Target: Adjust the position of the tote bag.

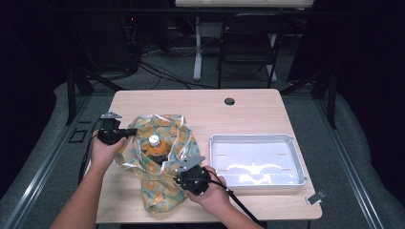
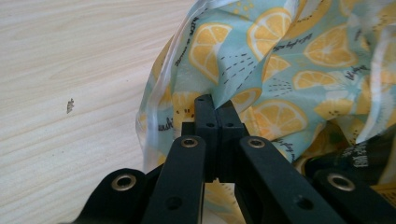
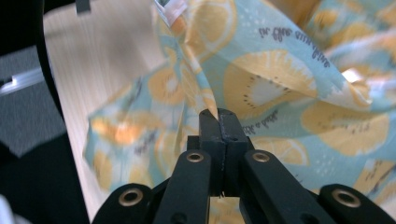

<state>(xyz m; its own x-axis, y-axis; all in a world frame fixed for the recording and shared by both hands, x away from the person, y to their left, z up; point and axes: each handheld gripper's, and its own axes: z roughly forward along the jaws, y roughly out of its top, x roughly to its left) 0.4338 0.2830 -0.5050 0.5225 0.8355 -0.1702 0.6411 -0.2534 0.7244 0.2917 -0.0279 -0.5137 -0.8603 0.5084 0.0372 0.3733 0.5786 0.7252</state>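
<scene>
A see-through bag printed with lemon slices (image 1: 165, 191) lies crumpled on the left half of the wooden table (image 1: 248, 114). A bottle of orange drink with a white cap (image 1: 154, 145) stands inside its open mouth. My left gripper (image 1: 133, 132) is shut on the bag's left rim; in the left gripper view its jaws (image 2: 215, 106) pinch a fold of the bag (image 2: 280, 60). My right gripper (image 1: 177, 175) is shut on the bag's near right edge; in the right gripper view its jaws (image 3: 218, 117) clamp the bag's printed film (image 3: 280, 84).
A shallow metal tray (image 1: 258, 138) sits to the right of the bag. A small grey clip (image 1: 316, 196) lies at the table's near right corner. A cable hole (image 1: 229, 101) is near the far edge, and a dark chair (image 1: 249, 38) stands beyond the table.
</scene>
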